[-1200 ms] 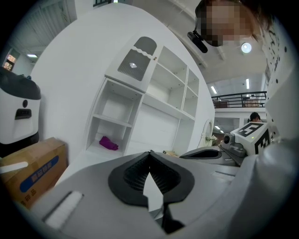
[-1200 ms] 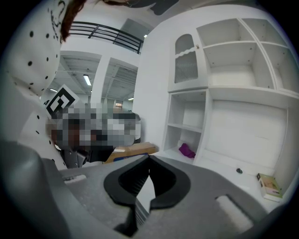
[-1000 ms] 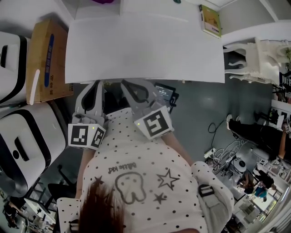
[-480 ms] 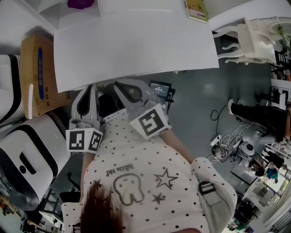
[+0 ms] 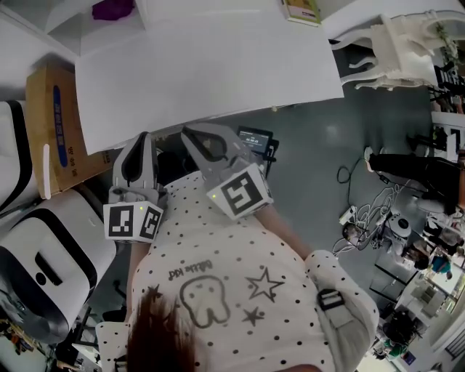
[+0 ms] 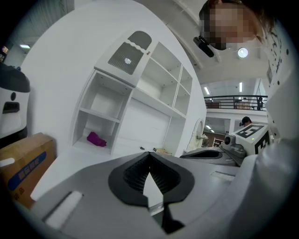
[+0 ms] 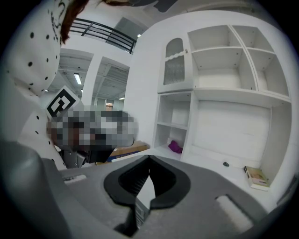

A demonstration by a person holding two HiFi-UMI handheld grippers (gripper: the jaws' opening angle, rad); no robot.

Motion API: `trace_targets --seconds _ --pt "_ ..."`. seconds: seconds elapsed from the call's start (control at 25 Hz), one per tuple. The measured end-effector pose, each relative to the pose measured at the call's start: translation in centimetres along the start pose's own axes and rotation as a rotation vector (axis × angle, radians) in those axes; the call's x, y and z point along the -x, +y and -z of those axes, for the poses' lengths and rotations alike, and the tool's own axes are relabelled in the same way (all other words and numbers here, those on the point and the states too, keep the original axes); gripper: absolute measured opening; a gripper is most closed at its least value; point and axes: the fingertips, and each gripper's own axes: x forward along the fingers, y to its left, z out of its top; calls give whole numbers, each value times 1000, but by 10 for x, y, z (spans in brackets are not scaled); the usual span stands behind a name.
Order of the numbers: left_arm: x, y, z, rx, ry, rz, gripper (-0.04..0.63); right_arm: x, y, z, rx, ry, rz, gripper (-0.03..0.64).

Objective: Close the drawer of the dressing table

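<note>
Dressing table (image 5: 211, 69): white top fills the upper head view, shelves at the back. The drawer sits under the top's near edge, and its front cannot be made out from above. Left gripper (image 5: 143, 136): jaws closed, nothing between, tips by that edge. Right gripper (image 5: 189, 134): jaws closed, empty, just beside the left. 1 purple object (image 5: 112, 9) on a left shelf. Cardboard box (image 5: 54, 120) left of the table.
</note>
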Motion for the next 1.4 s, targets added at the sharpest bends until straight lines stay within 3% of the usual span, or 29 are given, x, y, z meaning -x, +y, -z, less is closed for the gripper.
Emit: trace_targets --seconds 1.4 --pt "14 10 -3 3 -33 -74 2 -5 13 -7 43 -25 -75 2"
